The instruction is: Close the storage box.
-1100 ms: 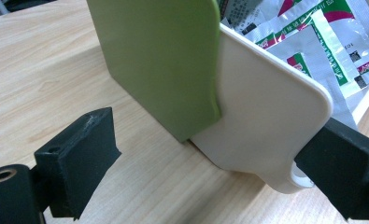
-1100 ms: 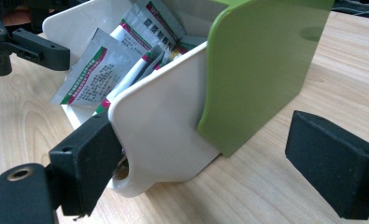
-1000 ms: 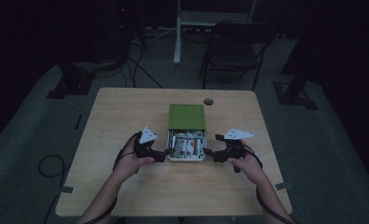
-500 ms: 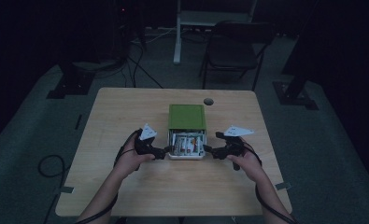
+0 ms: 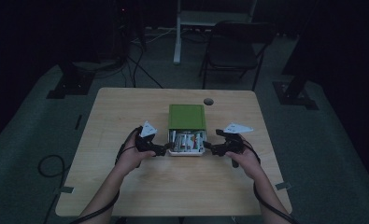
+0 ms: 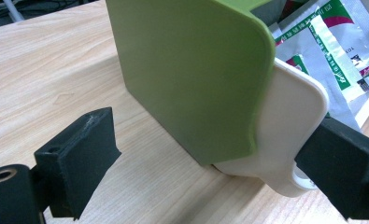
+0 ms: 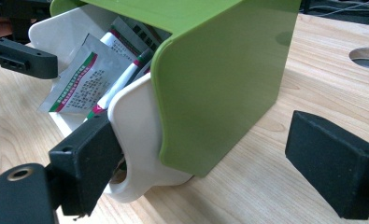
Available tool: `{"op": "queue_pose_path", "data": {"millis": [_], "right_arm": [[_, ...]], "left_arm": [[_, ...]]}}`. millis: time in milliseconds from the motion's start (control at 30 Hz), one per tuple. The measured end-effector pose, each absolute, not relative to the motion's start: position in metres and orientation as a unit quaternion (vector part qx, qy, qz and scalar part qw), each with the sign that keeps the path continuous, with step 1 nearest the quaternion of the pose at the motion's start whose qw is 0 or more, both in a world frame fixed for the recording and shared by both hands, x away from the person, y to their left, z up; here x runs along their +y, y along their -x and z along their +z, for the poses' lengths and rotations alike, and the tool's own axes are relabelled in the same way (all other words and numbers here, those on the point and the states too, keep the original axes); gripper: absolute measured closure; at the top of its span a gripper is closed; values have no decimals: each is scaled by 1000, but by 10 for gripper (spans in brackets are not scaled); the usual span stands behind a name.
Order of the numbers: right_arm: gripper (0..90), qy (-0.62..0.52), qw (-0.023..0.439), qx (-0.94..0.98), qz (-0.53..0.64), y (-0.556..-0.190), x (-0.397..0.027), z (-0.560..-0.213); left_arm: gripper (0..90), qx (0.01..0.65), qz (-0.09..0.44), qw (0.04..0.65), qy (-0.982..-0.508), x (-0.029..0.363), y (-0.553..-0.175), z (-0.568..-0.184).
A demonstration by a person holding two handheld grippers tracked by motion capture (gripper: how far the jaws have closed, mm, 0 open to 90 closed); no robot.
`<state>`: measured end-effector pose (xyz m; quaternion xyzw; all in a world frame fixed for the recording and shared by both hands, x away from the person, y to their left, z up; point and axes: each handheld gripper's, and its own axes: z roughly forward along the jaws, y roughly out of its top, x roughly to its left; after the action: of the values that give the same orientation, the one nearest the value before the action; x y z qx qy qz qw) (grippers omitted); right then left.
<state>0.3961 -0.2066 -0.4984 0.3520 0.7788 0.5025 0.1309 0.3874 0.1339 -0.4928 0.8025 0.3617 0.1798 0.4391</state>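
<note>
Both tools wide open — L tool [image 5: 165, 149], R tool [image 5: 207, 148] — one jaw each against white drawer [image 5: 186, 151].

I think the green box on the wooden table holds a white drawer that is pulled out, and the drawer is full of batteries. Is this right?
Not quite. The white drawer of the green box is pulled out on the wooden table, but it holds foil packets with printed labels, not batteries. The right gripper view shows them clearly.

Dim lab or studio recording space. Light wood table [image 5: 126, 196] stands alone on grey carpet [image 5: 28, 135], dark stand bases [image 5: 65, 86] off its far corners, cables [image 5: 49, 164] loose on floor, folding chair [image 5: 236, 51] and a white desk leg [image 5: 177, 32] beyond its far edge.
</note>
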Motion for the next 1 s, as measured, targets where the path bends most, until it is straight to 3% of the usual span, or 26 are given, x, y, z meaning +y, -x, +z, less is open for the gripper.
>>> {"op": "queue_pose_path", "data": {"millis": [1000], "right_arm": [[98, -383, 156, 764, 496, -410, -202, -500]], "left_arm": [[79, 372, 202, 435, -795, 131, -403, -493]]}}
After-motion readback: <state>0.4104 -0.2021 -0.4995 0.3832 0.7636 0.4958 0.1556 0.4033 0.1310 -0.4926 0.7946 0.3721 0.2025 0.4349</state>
